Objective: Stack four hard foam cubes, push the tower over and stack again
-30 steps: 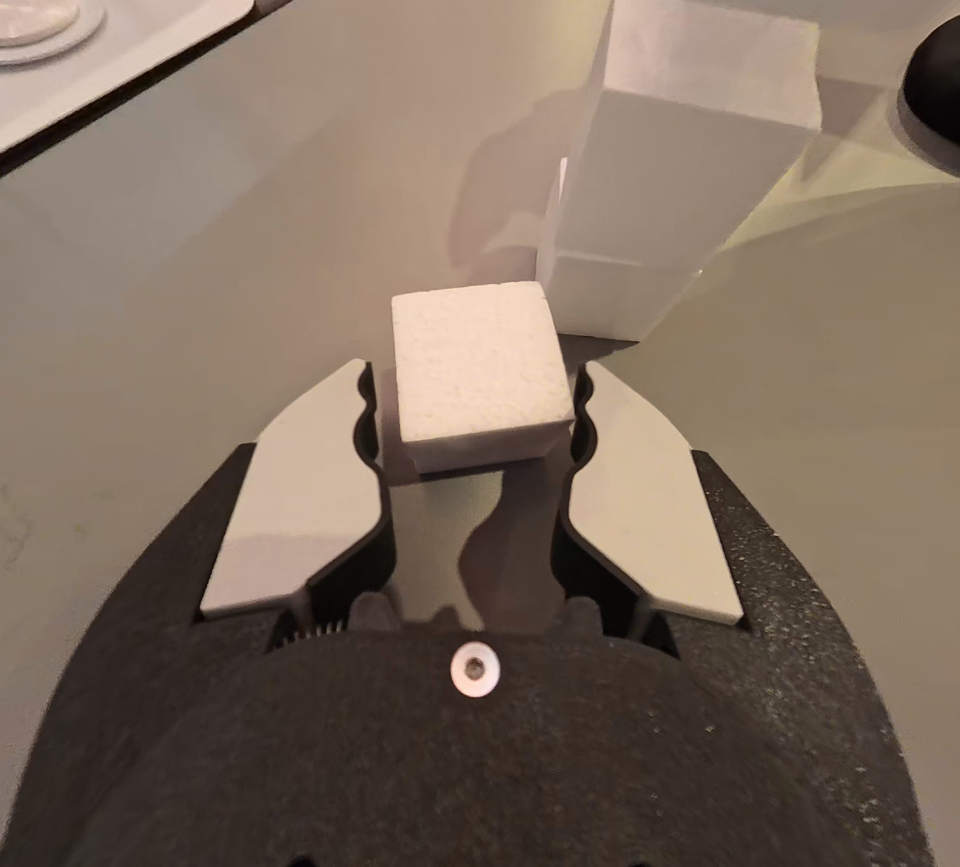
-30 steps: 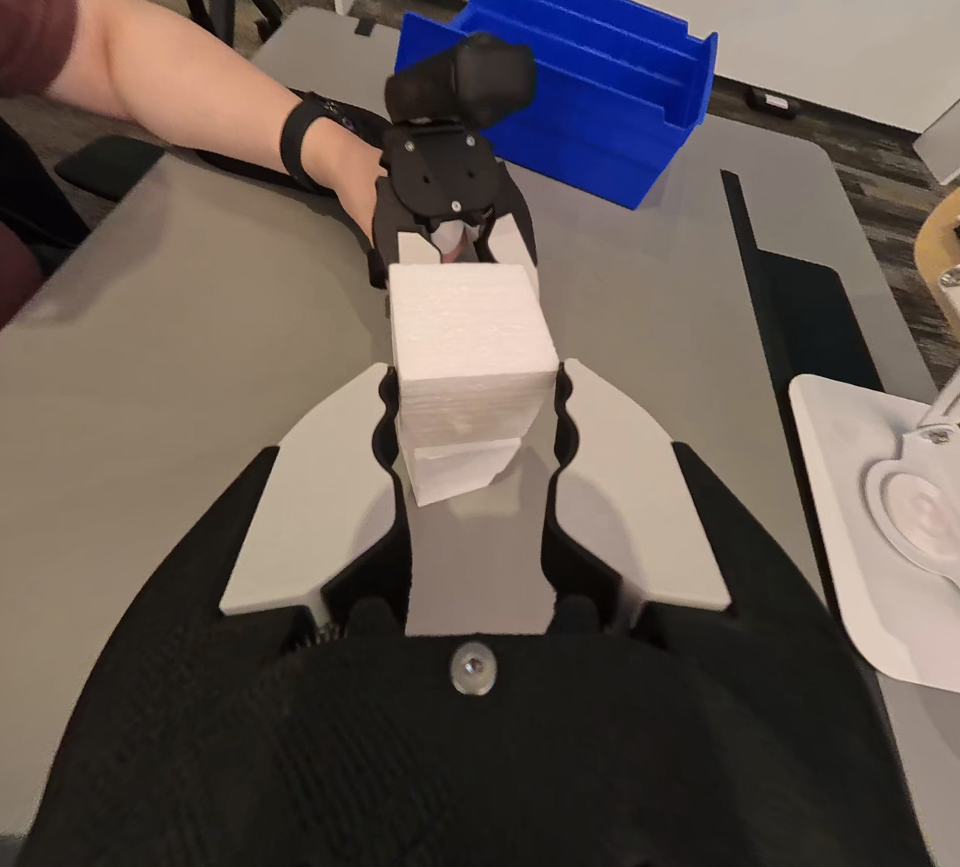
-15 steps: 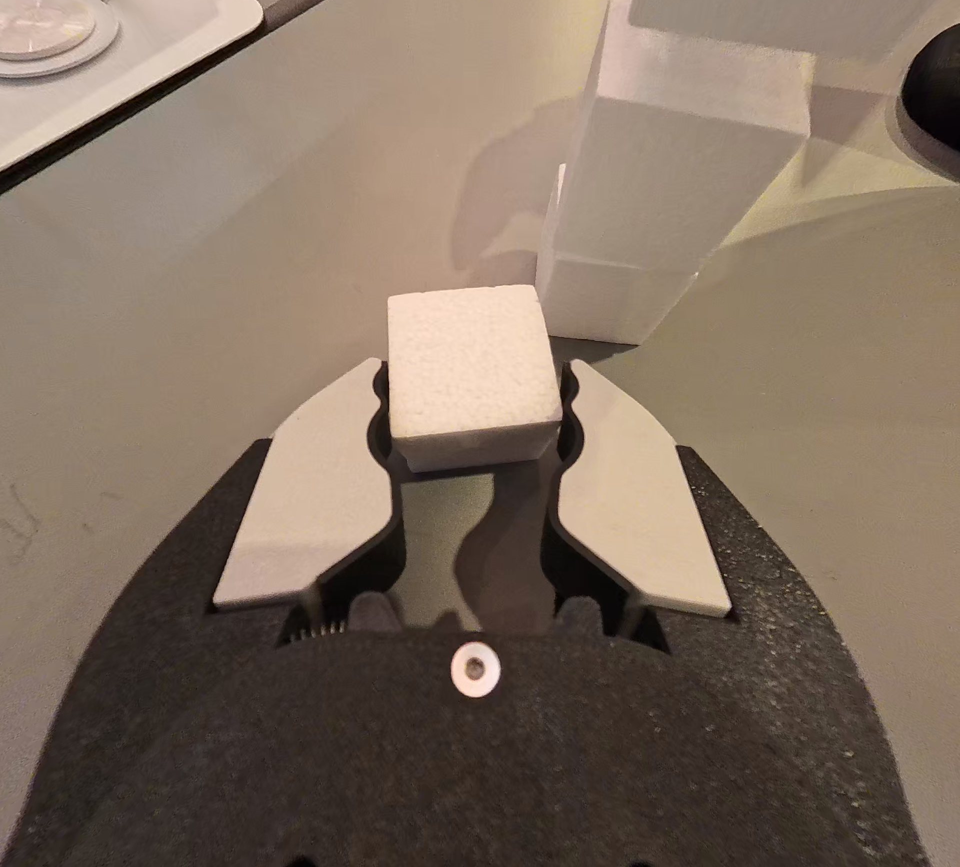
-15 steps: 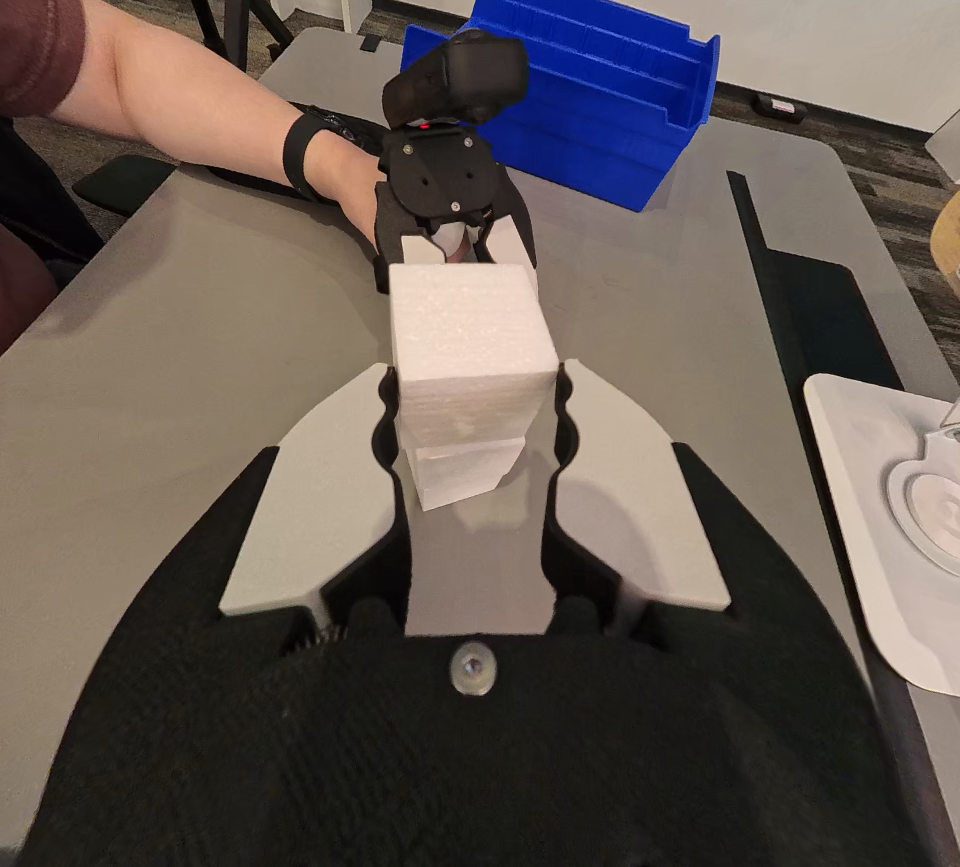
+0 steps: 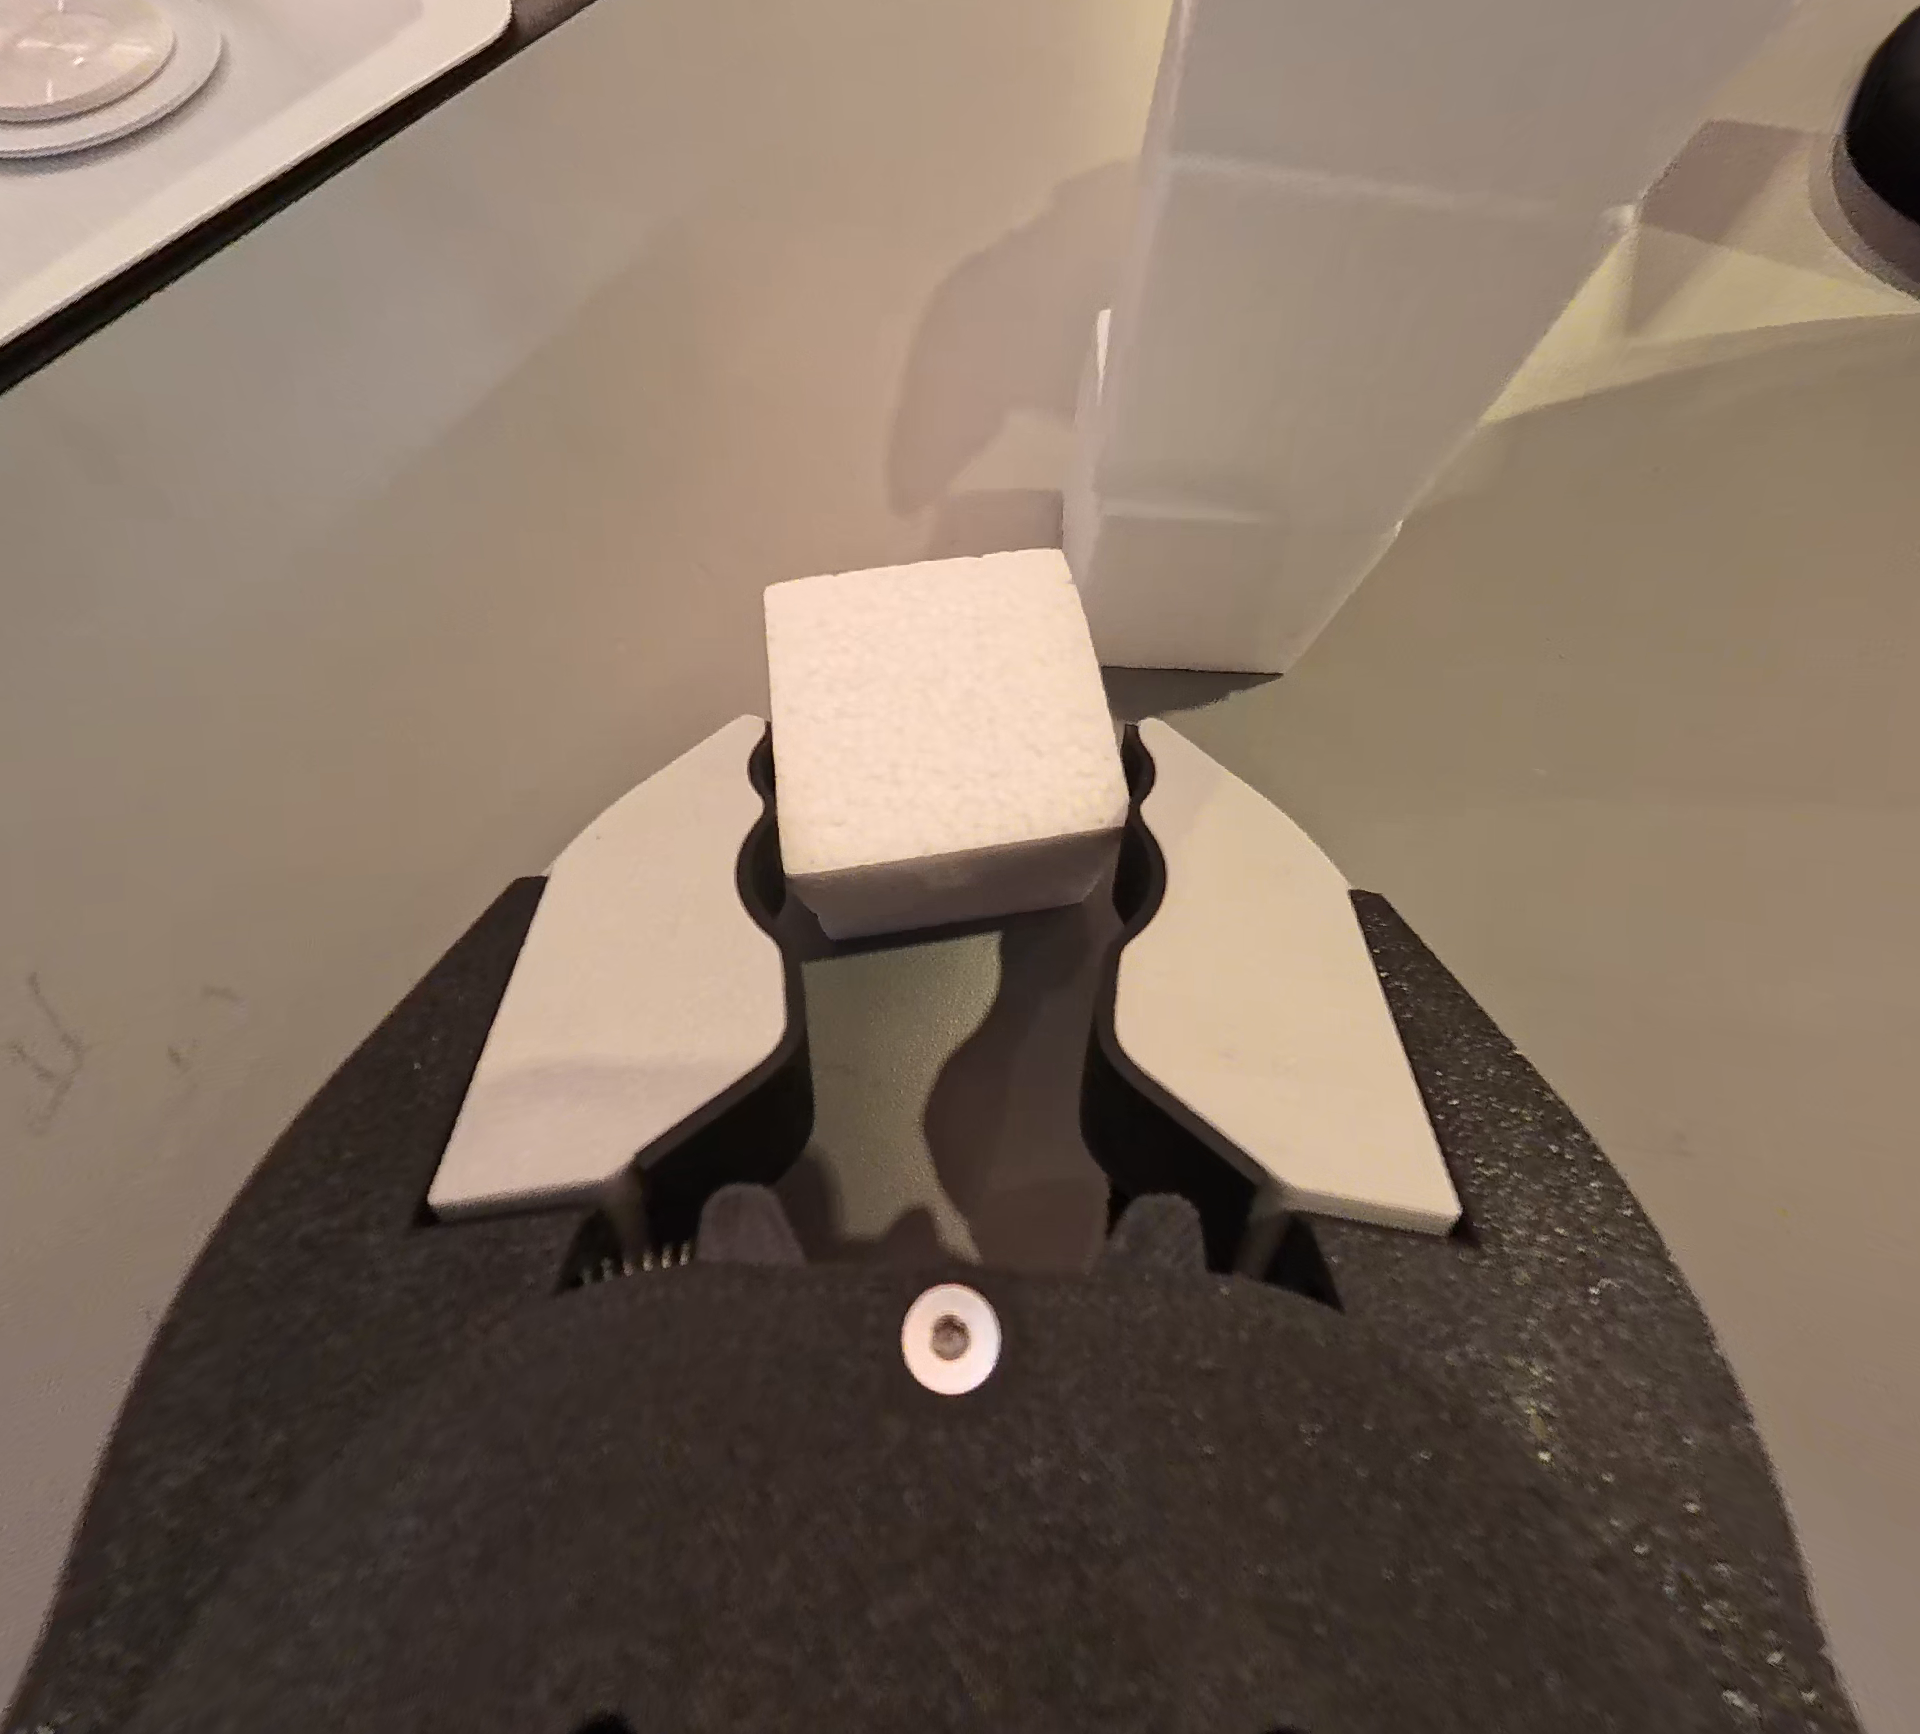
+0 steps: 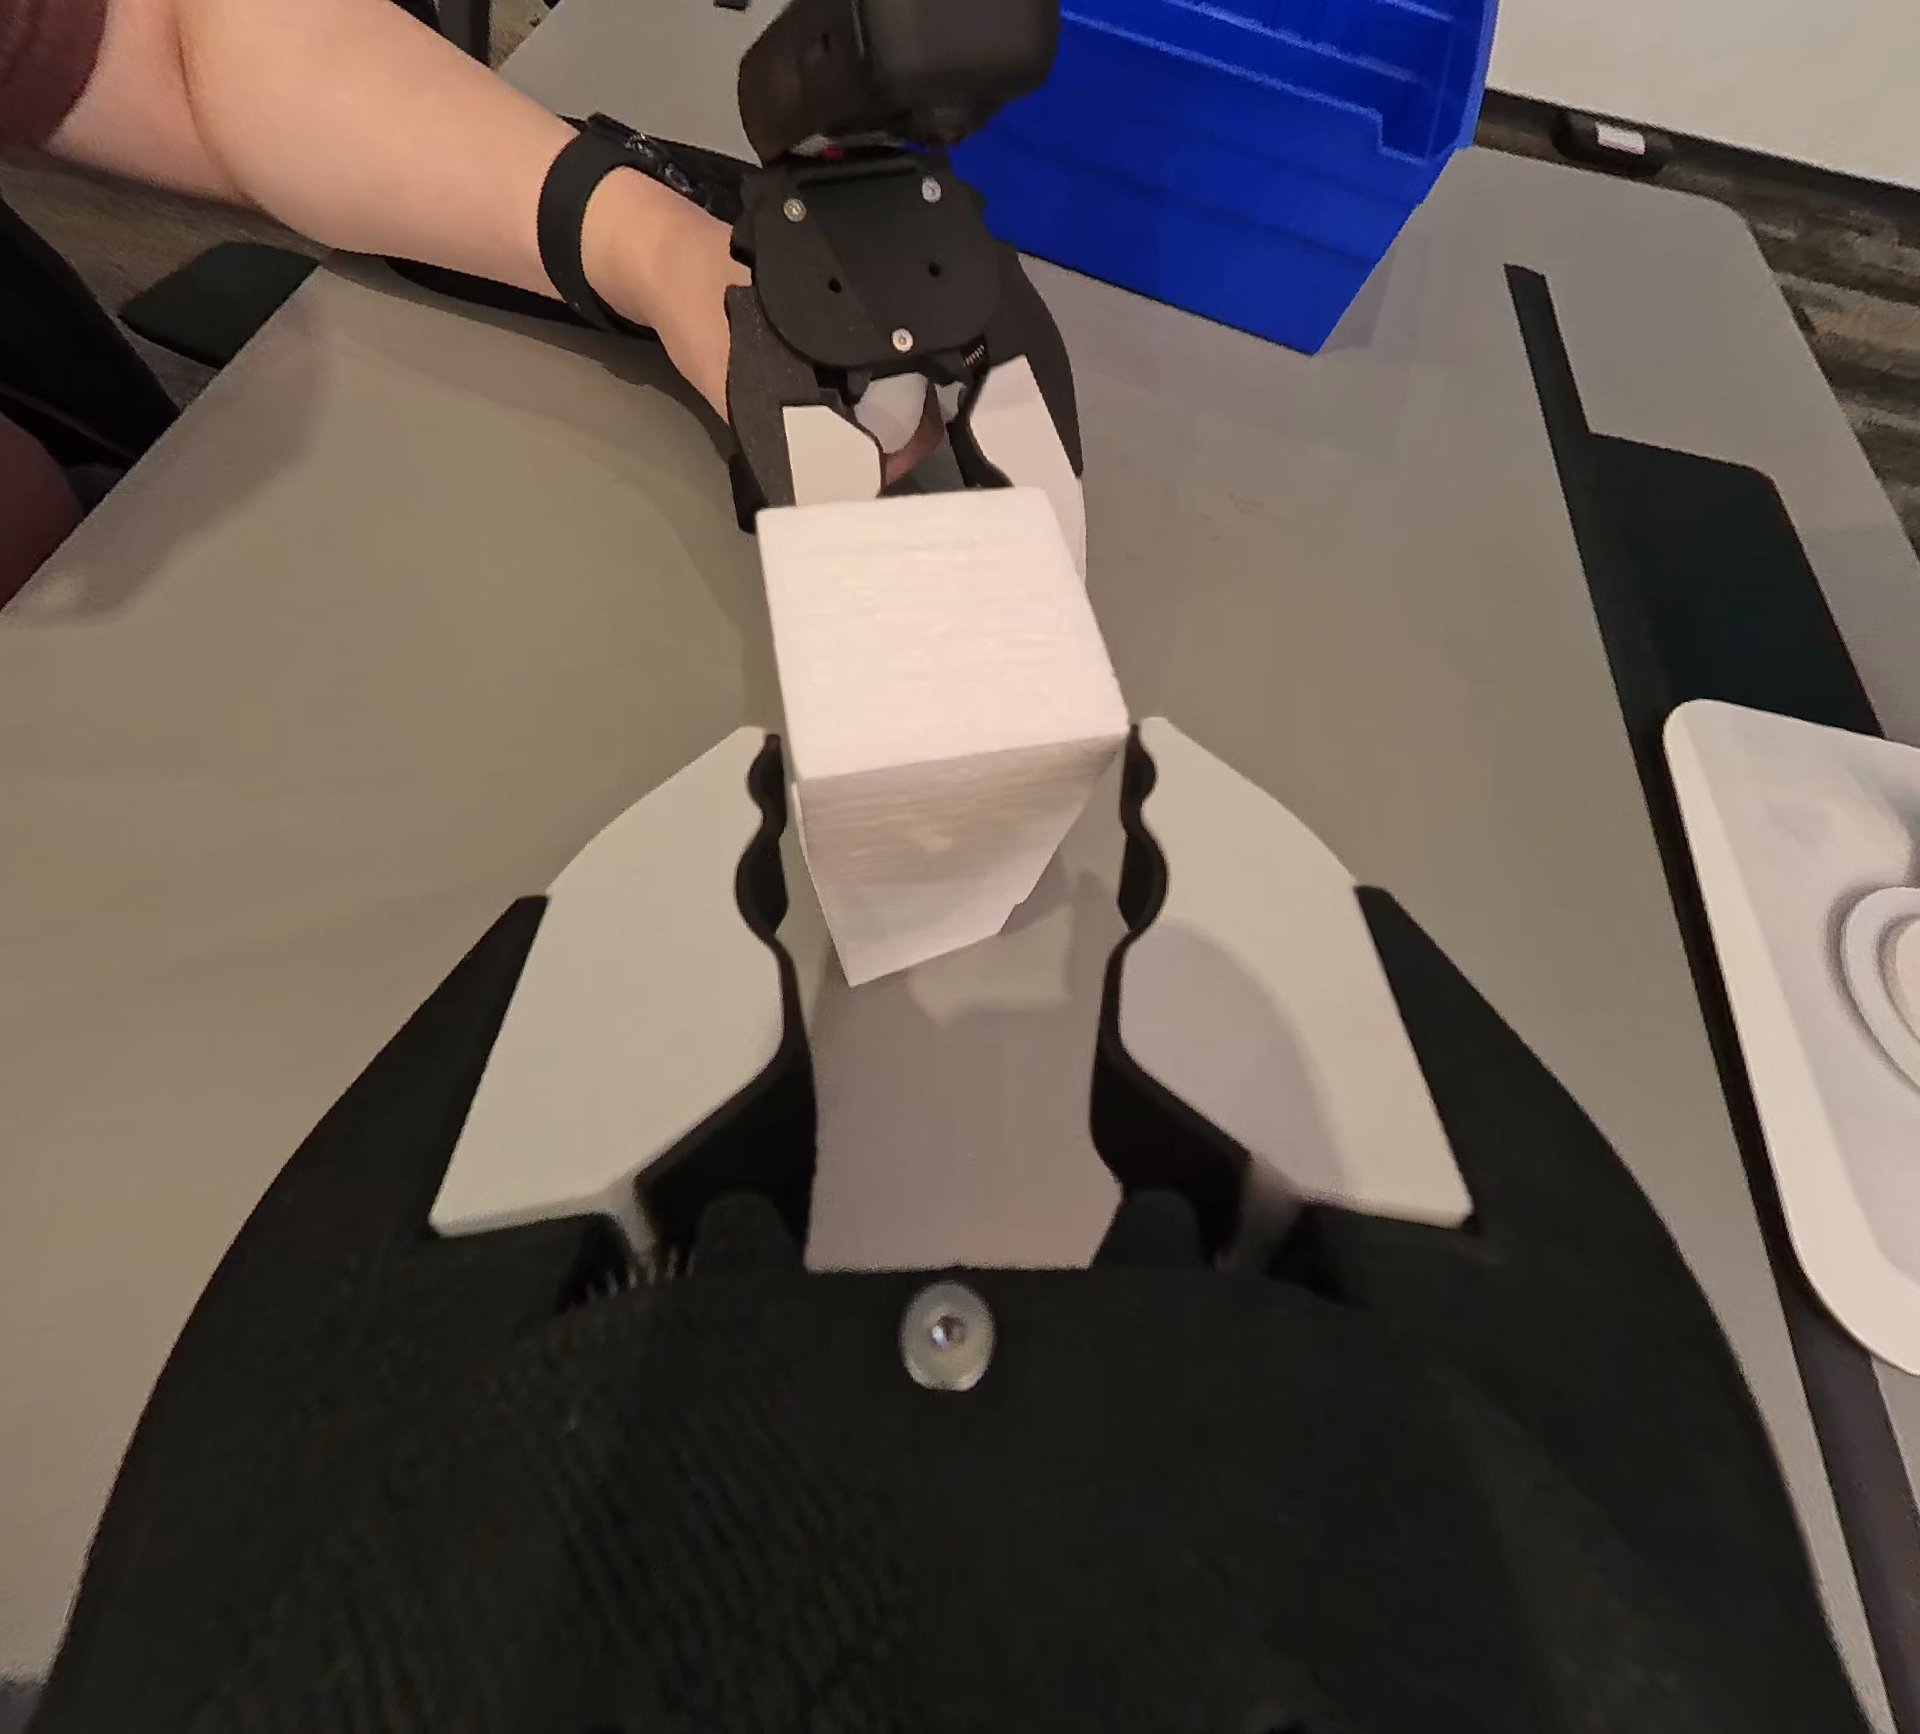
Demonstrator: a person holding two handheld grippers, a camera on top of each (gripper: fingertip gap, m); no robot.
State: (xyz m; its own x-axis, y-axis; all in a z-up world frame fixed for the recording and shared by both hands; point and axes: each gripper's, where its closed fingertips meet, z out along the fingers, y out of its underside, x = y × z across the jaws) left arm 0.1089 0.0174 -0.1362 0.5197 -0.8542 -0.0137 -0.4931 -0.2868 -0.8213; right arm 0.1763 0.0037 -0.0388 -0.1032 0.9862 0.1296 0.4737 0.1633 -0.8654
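Note:
My left gripper point(image 5: 940, 739) is shut on a white foam cube point(image 5: 935, 697) and holds it just above the grey table point(image 5: 416, 541), right in front of the tower. The tower point(image 5: 1278, 354) stands to the front right, three cubes high, with its bottom cube point(image 5: 1184, 583) on the table. My right gripper point(image 6: 951, 739) is shut on the tower's top cube point(image 6: 925, 635), and a lower cube point(image 6: 914, 915) shows under it. The left gripper point(image 6: 925, 479) shows behind the tower in the right wrist view, where its cube is hidden.
A blue bin point(image 6: 1247, 126) stands at the table's far side. A white tray point(image 6: 1787, 957) with a round pad lies at the right and also shows in the left wrist view point(image 5: 312, 22). A person's arm point(image 6: 312, 105) reaches in from the left.
My left gripper has shut on the loose cube, lifted it a little and moved closer to the tower. My right gripper has stayed on the top cube.

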